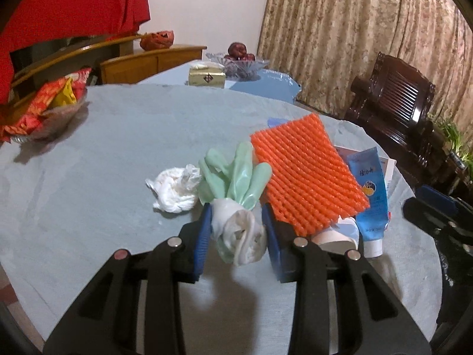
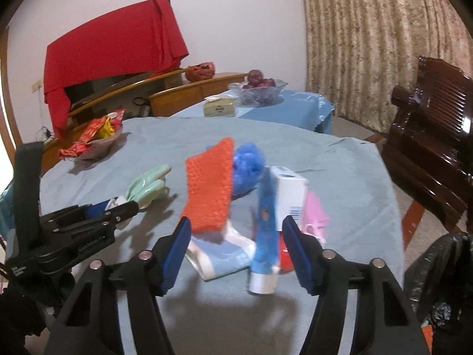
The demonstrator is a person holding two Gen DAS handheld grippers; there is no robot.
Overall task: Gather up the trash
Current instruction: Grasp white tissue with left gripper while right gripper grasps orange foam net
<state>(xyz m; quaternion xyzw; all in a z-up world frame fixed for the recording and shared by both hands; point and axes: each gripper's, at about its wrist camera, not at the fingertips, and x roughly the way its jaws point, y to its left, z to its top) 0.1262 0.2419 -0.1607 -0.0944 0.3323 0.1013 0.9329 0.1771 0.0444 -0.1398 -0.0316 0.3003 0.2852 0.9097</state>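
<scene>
Already the left gripper (image 1: 236, 230) is clamped on a pale green glove (image 1: 236, 195), lifted off the table (image 1: 118, 148). The right gripper (image 2: 233, 245) stands part open around a blue tube (image 2: 266, 236), its pads seemingly not yet pressing. Most trash remains: just beyond lie an orange foam net (image 2: 210, 189), a crumpled tissue (image 1: 174, 189), a white box (image 2: 291, 189) and a blue crumpled bag (image 2: 248, 165). A black trash bag (image 2: 437, 281) waits at right.
</scene>
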